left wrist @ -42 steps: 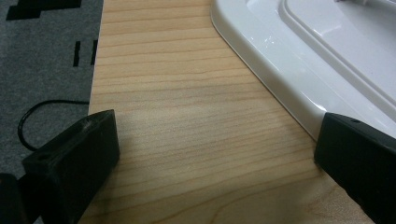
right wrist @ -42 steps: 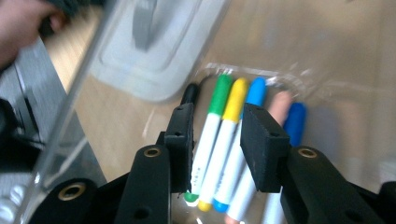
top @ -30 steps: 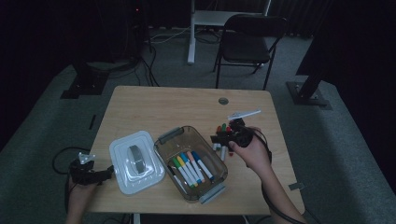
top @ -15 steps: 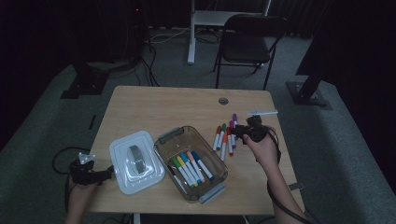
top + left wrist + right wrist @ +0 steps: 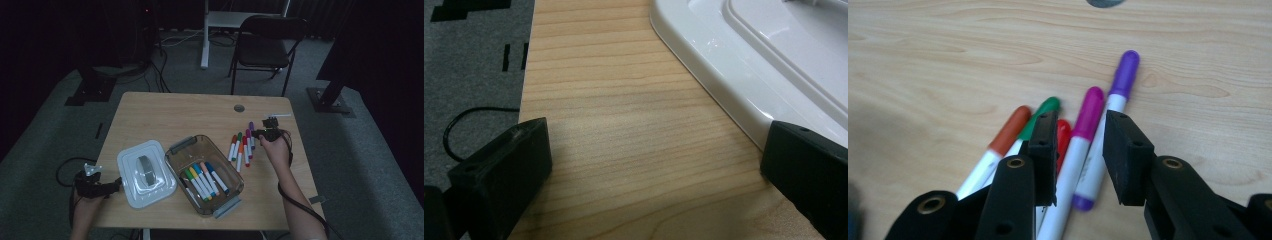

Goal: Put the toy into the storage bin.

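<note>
Your right gripper has swung down from beside the bin to the loose markers on the bench, jaws just narrowing around the magenta marker, not yet pinching. Next, close and carry it over. Bin holds several markers; lid lies beside it. Left gripper waits, jaws wide, empty.

Dim lab or studio: carpet floor, folding chair, stand bases.
</note>
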A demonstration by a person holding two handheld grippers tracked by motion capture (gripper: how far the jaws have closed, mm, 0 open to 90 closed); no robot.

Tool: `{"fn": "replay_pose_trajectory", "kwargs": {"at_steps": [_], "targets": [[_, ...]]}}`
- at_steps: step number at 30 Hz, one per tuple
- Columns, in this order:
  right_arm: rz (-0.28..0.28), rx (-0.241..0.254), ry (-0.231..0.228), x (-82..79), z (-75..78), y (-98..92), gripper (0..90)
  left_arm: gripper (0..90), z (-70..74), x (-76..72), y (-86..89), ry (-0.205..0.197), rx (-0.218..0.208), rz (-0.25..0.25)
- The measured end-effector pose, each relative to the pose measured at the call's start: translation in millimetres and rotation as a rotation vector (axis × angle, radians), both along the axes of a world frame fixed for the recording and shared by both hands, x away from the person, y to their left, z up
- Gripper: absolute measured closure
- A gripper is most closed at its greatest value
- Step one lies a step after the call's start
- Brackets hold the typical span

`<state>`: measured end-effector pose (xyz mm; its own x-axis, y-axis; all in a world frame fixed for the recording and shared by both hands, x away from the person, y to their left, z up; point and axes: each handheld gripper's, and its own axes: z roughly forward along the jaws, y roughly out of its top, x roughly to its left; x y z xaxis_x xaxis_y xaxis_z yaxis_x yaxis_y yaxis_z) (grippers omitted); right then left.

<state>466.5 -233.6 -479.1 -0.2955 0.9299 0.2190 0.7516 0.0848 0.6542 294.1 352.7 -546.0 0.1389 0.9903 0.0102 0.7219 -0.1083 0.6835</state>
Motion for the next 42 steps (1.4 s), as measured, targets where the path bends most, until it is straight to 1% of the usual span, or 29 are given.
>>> {"fn": "replay_pose_trajectory", "kwargs": {"at_steps": [2,3,6,7,9,10,12,14,16,17,18,19,20,21,23,24,26,28,31,36,39,42], "targets": [[-0.019,-0.007,0.002,8.1,-6.8,0.7,67.5,0.7,0.0,0.0,0.0,0.0,0.0,0.0],[-0.028,-0.009,0.011,12.0,-10.7,1.3,67.7,0.6,0.0,0.0,0.0,0.0,0.0,0.0],[-0.05,-0.04,0.022,20.6,-20.2,4.2,68.7,0.6,0.0,0.0,0.0,0.0,0.0,0.0],[-0.057,-0.035,0.027,23.0,-22.4,4.3,68.7,0.6,0.0,0.0,0.0,0.0,0.0,0.0],[-0.068,-0.052,0.031,27.2,-25.4,4.0,69.0,0.7,0.0,0.0,0.0,0.0,0.0,0.0],[-0.073,-0.045,0.041,29.0,-26.5,3.9,68.8,0.6,0.0,0.0,0.0,0.0,0.0,0.0],[-0.076,-0.058,0.051,32.1,-28.6,3.2,68.9,0.6,0.0,0.0,0.0,0.0,0.0,0.0],[-0.083,-0.03,0.069,34.3,-31.2,1.9,68.9,0.6,0.0,0.0,0.0,0.0,0.0,0.0],[-0.085,-0.061,0.08,35.6,-33.6,1.2,69.0,0.6,0.0,0.0,0.0,0.0,0.0,0.0],[-0.086,-0.047,0.089,36.3,-35.0,0.5,68.9,0.7,0.0,0.0,0.0,0.0,0.0,0.0],[-0.084,-0.051,0.098,36.8,-36.2,-0.4,68.9,0.7,0.0,0.0,0.0,0.0,0.0,0.0],[-0.088,-0.073,0.099,37.2,-36.8,-1.6,69.1,0.6,0.0,0.0,0.0,0.0,0.0,0.0],[-0.094,-0.079,0.105,37.9,-37.6,-3.1,68.8,0.6,0.0,0.0,0.0,0.0,0.0,0.0],[-0.094,-0.067,0.115,38.5,-38.5,-4.5,68.5,0.6,0.0,0.0,0.0,0.0,0.0,0.0],[-0.1,-0.083,0.123,39.3,-40.1,-6.3,68.6,0.6,0.0,0.0,0.0,0.0,0.0,0.0],[-0.1,-0.082,0.129,40.1,-41.3,-7.3,68.4,0.6,0.0,0.0,0.0,0.0,0.0,0.0],[-0.105,-0.096,0.13,41.7,-42.7,-9.2,68.7,0.6,0.0,0.0,0.0,0.0,0.0,0.0],[-0.108,-0.096,0.129,42.6,-42.7,-10.1,68.5,0.6,0.0,0.0,0.0,0.0,0.0,0.0],[-0.118,-0.114,0.132,44.2,-42.6,-10.9,75.9,0.6,0.0,0.0,0.0,0.0,0.0,0.0],[-0.134,-0.104,0.143,43.5,-42.0,-13.4,76.7,0.6,0.0,0.0,0.0,0.0,0.0,0.0],[-0.155,-0.068,0.165,40.5,-40.6,-16.6,76.8,0.6,0.0,0.0,0.0,0.0,0.0,0.0],[-0.167,-0.033,0.162,36.3,-36.2,-22.4,76.8,0.6,0.0,0.0,0.0,0.0,0.0,0.0]]}}
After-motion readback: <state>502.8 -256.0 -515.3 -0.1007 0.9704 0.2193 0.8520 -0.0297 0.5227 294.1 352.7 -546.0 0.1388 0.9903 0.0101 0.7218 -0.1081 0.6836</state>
